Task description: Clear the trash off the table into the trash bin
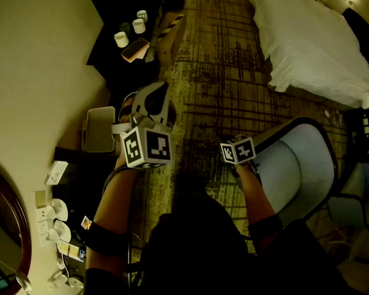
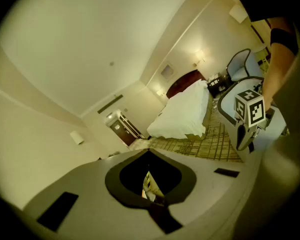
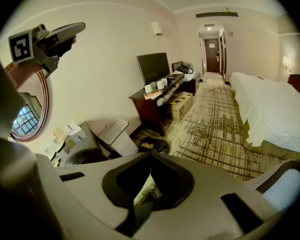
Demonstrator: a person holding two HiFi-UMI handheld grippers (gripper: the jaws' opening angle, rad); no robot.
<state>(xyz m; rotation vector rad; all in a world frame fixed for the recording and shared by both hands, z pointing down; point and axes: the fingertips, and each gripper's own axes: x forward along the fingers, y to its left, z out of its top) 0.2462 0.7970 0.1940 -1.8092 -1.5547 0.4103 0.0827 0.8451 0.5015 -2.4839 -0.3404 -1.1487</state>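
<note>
Both grippers hang in mid-air over the patterned carpet, away from the table. My left gripper point(image 1: 161, 92) is shut and empty; its closed jaws point(image 2: 149, 155) face the bed. My right gripper point(image 3: 151, 155) is also shut with nothing in it, and its marker cube point(image 1: 238, 150) shows beside the chair. A pale lidded trash bin point(image 1: 99, 129) point(image 3: 111, 134) stands by the wall at the left. The dark table point(image 1: 111, 23) point(image 3: 149, 100) carries white cups point(image 1: 130, 31) and a tan flat item point(image 1: 135, 49). The left gripper point(image 3: 74, 30) shows high in the right gripper view.
A white bed point(image 1: 307, 35) fills the far right. A pale chair point(image 1: 301, 165) stands right of my right arm. A cardboard box point(image 3: 181, 104) and a black bag point(image 3: 155, 145) sit on the carpet by the table. A round mirror point(image 1: 6, 226) hangs at the left.
</note>
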